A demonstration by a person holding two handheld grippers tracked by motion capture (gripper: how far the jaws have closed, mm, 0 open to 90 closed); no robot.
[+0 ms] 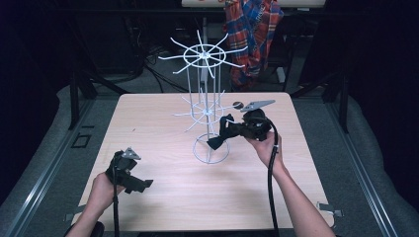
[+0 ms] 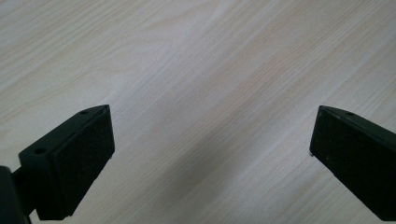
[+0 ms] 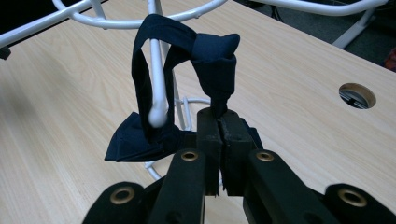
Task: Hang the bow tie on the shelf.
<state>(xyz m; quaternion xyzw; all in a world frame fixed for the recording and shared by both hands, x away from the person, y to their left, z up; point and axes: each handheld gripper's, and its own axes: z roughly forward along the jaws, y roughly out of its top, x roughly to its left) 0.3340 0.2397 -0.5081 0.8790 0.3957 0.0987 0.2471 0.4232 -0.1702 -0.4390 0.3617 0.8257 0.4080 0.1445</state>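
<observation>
Left gripper (image 1: pixel 141 185): resting low near the table's (image 1: pixel 163 207) front-left corner, jaws standing wide apart over bare wood.

Right gripper (image 3: pixel 219 133): jaws pinching together on the strap of a dark blue bow tie (image 3: pixel 187 88), which is looping over a ball-tipped prong (image 3: pixel 158 88) of the white wire rack (image 1: pixel 206 106).

Risk: the strap may be slipping off the prong's tip, or a pull may be tipping the light rack.

Obscured: the strap's clasp; the bow is sitting partly behind the jaws.

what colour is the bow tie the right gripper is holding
Dark navy blue bow tie, plain with no pattern; clearest in the right gripper view.
</observation>
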